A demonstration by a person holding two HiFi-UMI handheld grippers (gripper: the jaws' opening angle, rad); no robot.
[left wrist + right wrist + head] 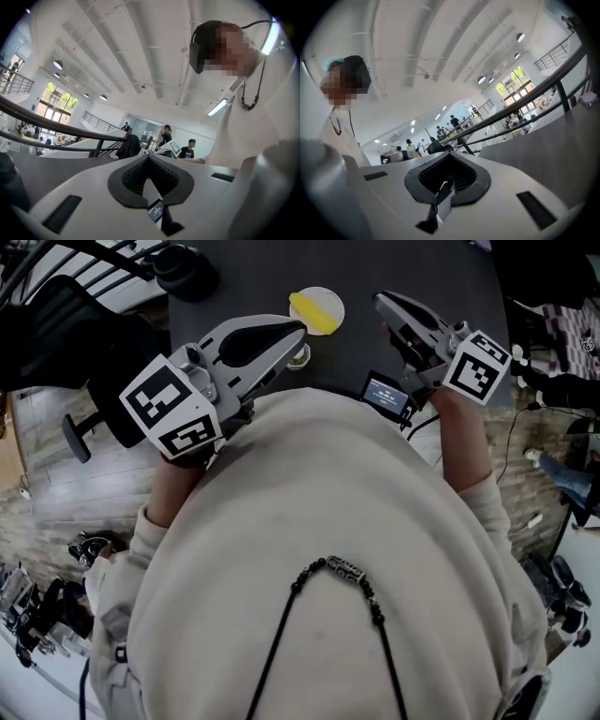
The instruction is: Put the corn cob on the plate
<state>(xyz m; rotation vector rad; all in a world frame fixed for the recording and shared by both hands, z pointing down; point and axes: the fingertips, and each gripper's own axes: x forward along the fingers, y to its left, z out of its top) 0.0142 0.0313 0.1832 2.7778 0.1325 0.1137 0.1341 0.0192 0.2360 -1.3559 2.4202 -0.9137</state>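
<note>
In the head view a yellow corn cob (308, 312) lies on a small white plate (334, 300) on the dark table (422, 268), between my two grippers. My left gripper (298, 331) is raised just left of the plate, its tips together and nothing held. My right gripper (379, 300) hangs just right of the plate, also shut and empty. Both gripper views look level across a hall. There the left gripper (149, 157) and the right gripper (449, 153) show dark pads meeting at the tip. Neither gripper view shows the cob or the plate.
The person's light sweater fills the lower head view. A small device with a lit screen (386, 395) sits at the table's near edge. A small pale-green thing (300, 357) lies under the left gripper. A black chair (75, 343) stands left of the table.
</note>
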